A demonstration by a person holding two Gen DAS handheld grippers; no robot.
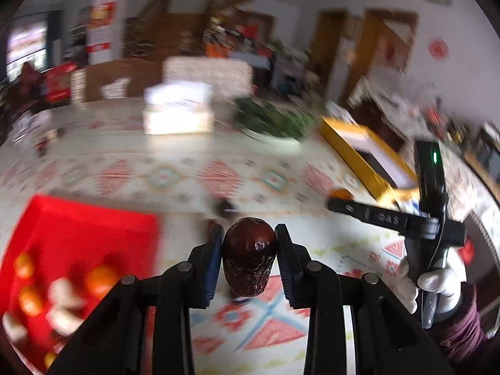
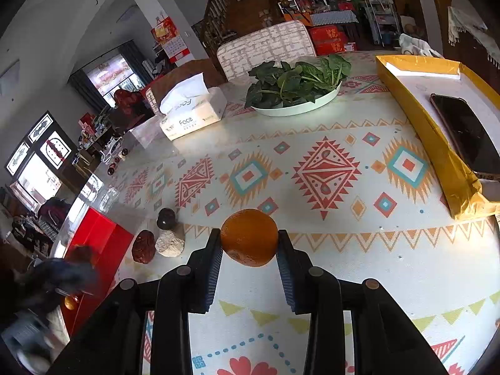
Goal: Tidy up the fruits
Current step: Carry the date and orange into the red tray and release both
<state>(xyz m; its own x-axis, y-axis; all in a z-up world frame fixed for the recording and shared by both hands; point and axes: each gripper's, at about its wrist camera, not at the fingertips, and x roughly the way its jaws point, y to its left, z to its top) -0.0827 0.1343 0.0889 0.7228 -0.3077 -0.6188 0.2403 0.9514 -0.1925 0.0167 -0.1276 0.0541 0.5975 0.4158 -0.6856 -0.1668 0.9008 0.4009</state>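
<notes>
My left gripper (image 1: 249, 254) is shut on a dark red wrinkled date (image 1: 249, 257), held above the patterned tablecloth. To its lower left lies a red tray (image 1: 93, 234) with several small oranges (image 1: 100, 279) and pale round pieces (image 1: 64, 292) in it. My right gripper (image 2: 249, 240) is shut on a small orange (image 2: 249, 237). In the right wrist view a second red date (image 2: 143, 247), a pale lumpy piece (image 2: 169, 243) and a dark round fruit (image 2: 166, 218) lie on the cloth beside the red tray (image 2: 100, 234). The other gripper shows at the right of the left wrist view, held by a gloved hand (image 1: 437, 281).
A tissue box (image 2: 193, 109) and a white plate of green leaves (image 2: 297, 89) stand at the far side of the table. A yellow box (image 2: 437, 131) with a dark phone (image 2: 465, 131) on it sits at the right. The left wrist view is motion-blurred.
</notes>
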